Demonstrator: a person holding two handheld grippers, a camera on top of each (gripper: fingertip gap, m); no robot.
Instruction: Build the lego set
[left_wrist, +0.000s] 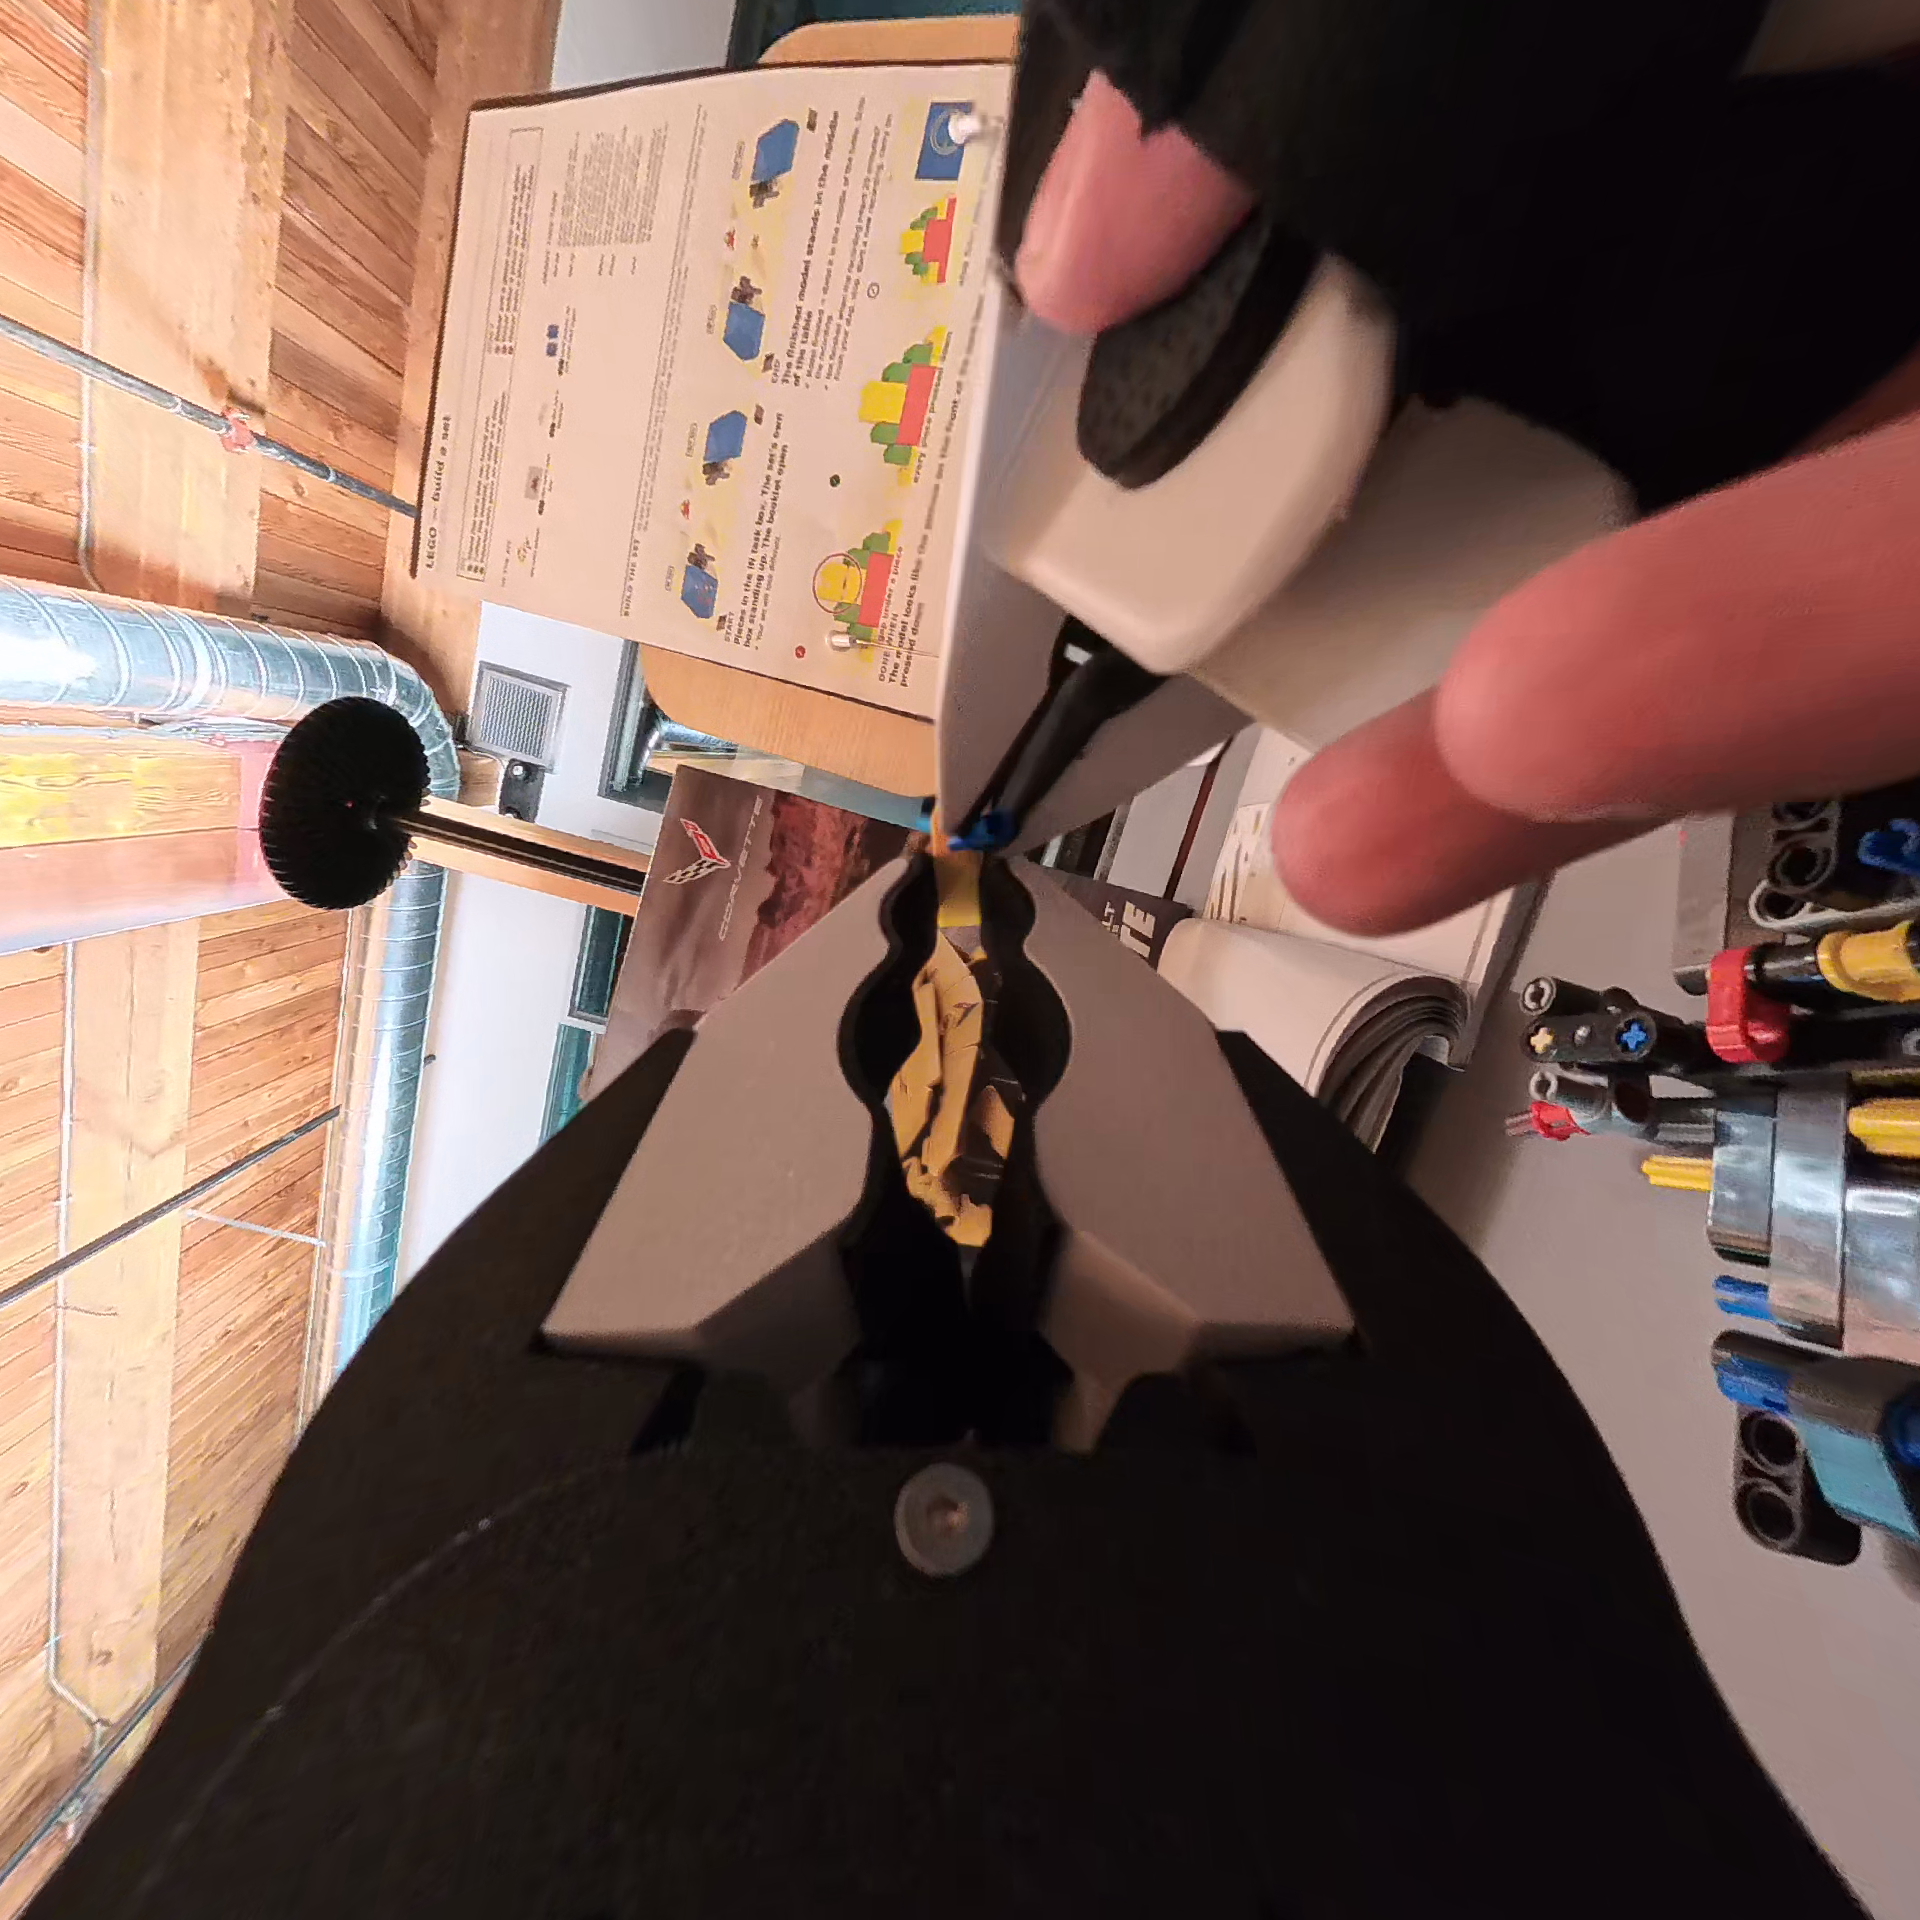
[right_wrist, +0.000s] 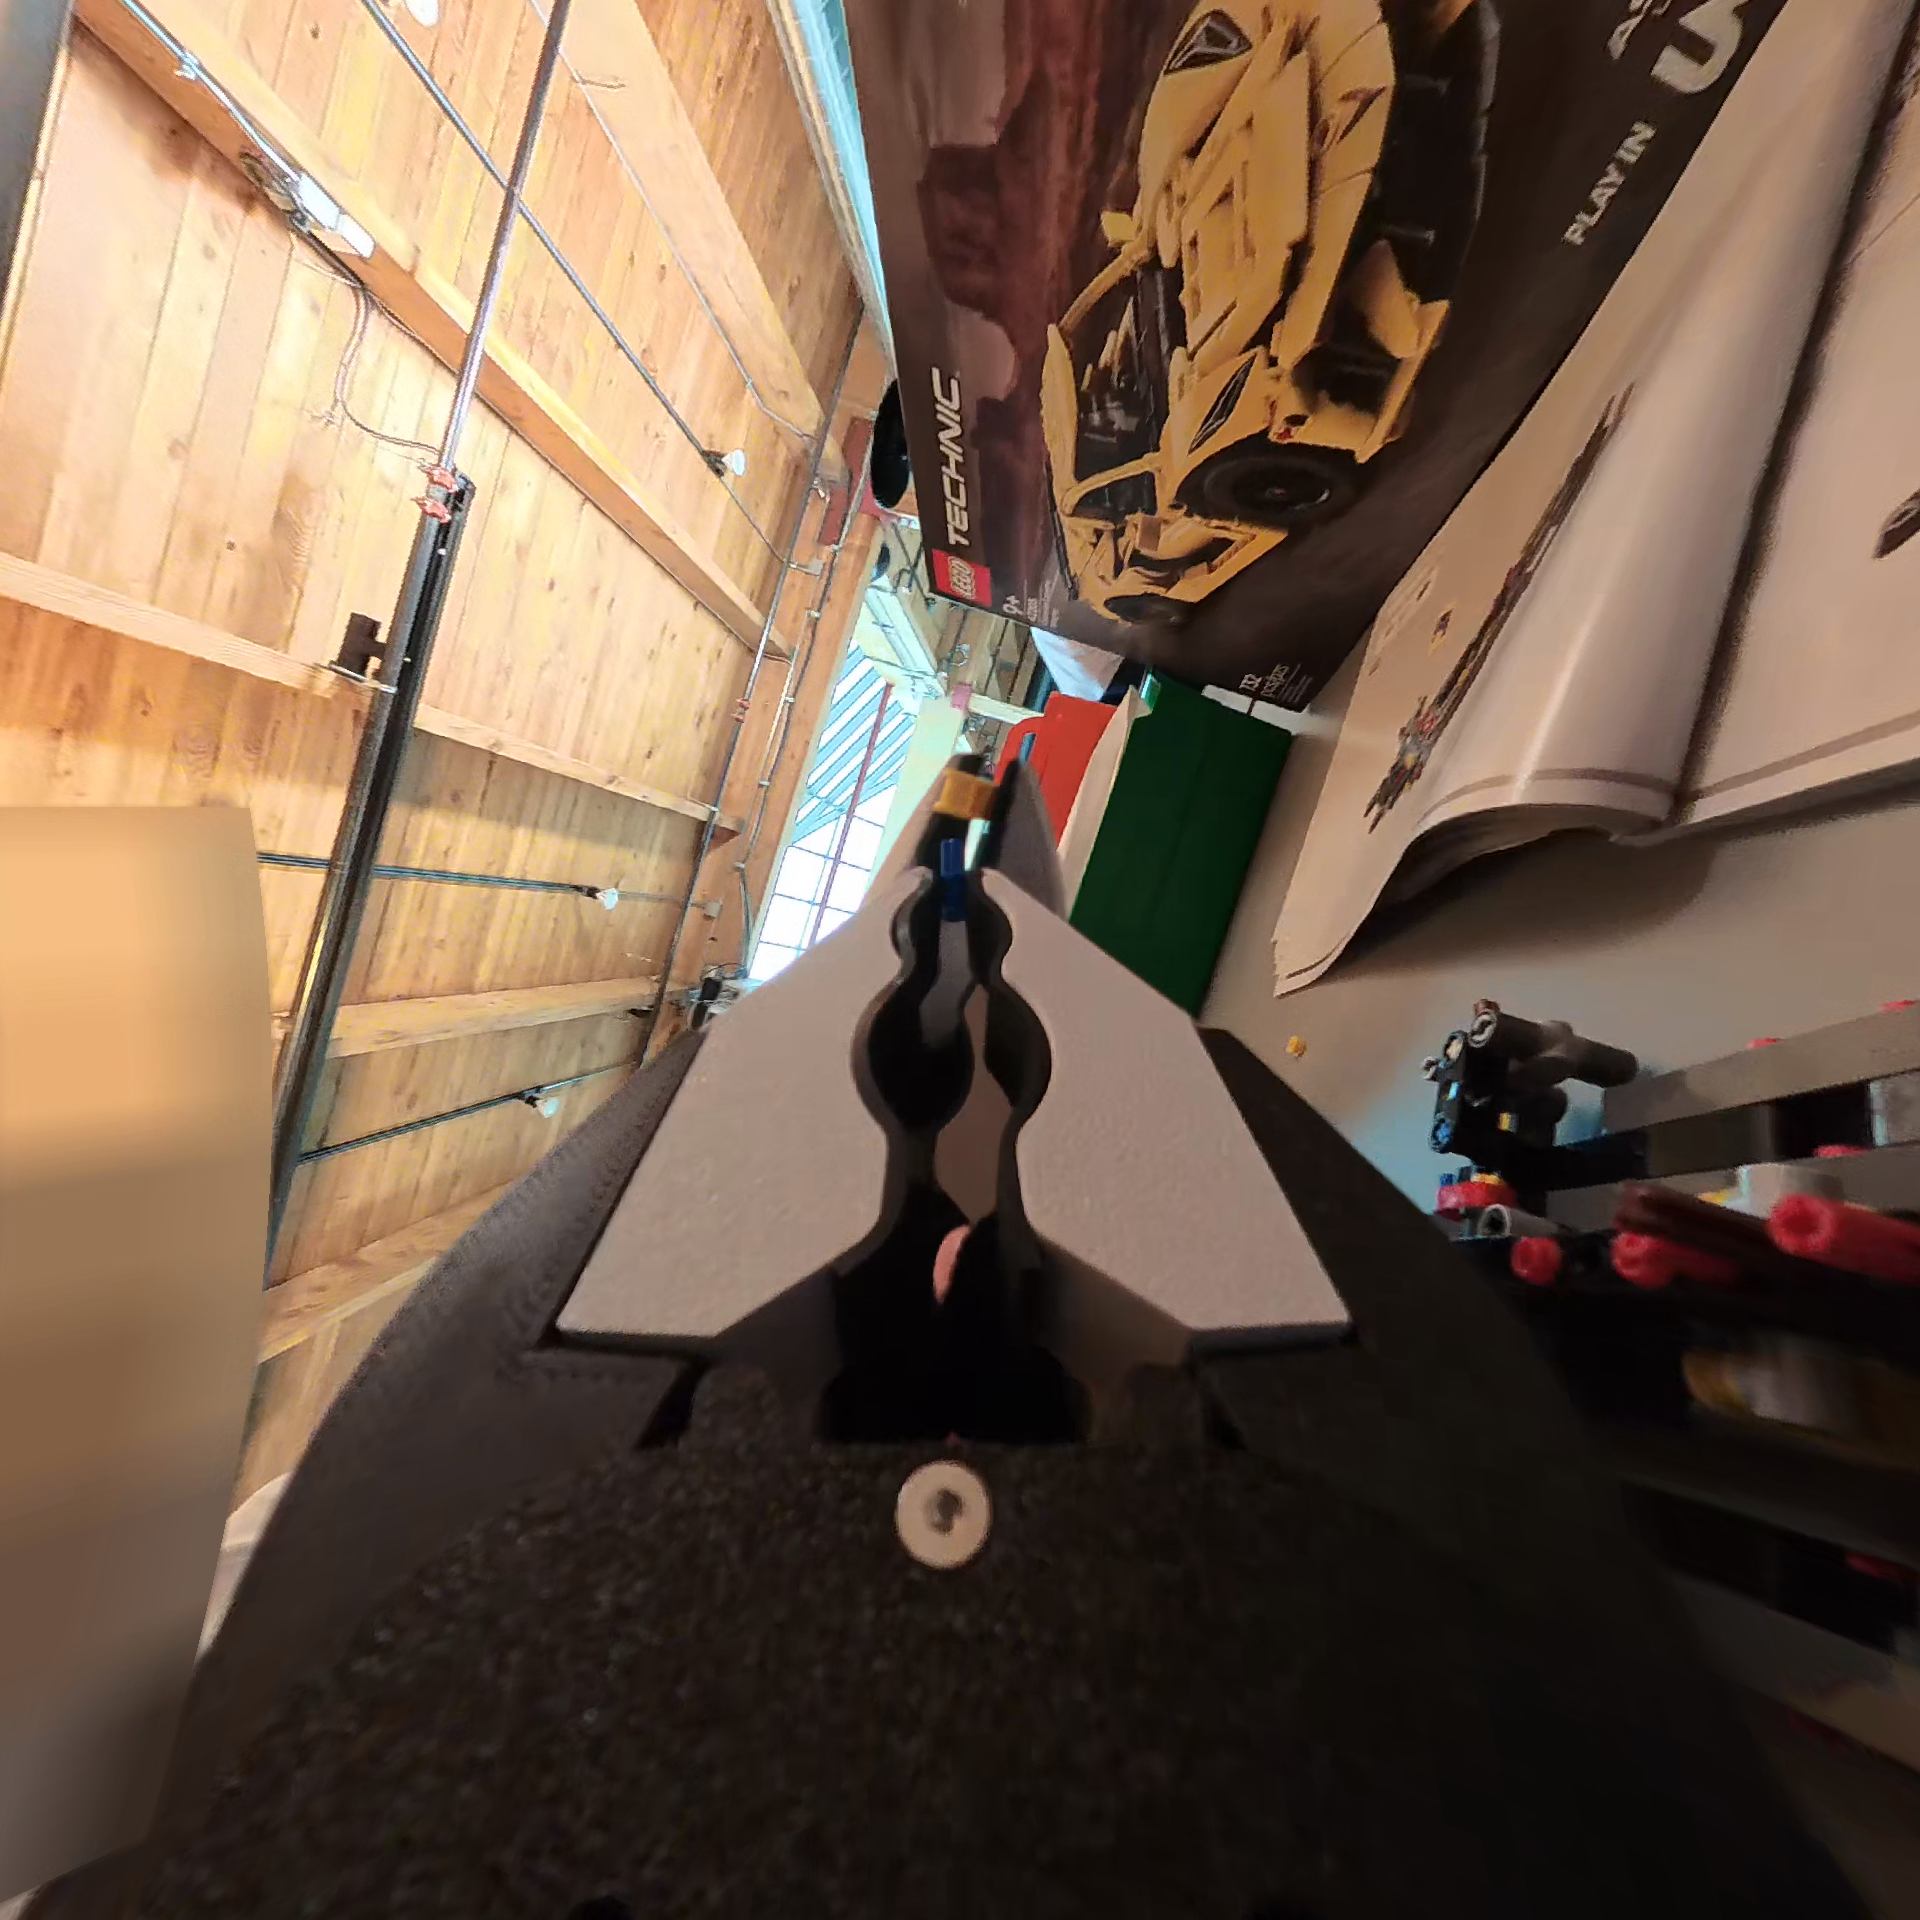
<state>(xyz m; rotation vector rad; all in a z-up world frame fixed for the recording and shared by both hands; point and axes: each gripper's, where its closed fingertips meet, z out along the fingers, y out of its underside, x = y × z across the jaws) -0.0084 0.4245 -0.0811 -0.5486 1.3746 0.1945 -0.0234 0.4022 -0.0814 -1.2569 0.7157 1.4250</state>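
Observation:
My left gripper (left_wrist: 958, 868) is shut on a small yellow piece (left_wrist: 956, 906) at its tips. My right gripper (left_wrist: 971, 821) comes in from the upper right, held by a gloved hand, and meets it tip to tip. It is shut on a thin black piece (left_wrist: 1081, 701) with a blue pin (left_wrist: 985, 831) at its end. In the right wrist view my right gripper (right_wrist: 951, 883) pinches the blue pin (right_wrist: 948, 868), and the yellow piece (right_wrist: 961, 798) sits just beyond it against the left gripper's grey finger (right_wrist: 1027, 831). Both are held up above the table.
A partly built Technic model (left_wrist: 1808, 1143) lies on the grey table at the right, also in the right wrist view (right_wrist: 1538, 1101). An open instruction booklet (left_wrist: 1361, 1023), the set's box (right_wrist: 1195, 343), a printed sheet (left_wrist: 727, 364), a green container (right_wrist: 1179, 842) and a loose yellow bit (right_wrist: 1295, 1044) are nearby.

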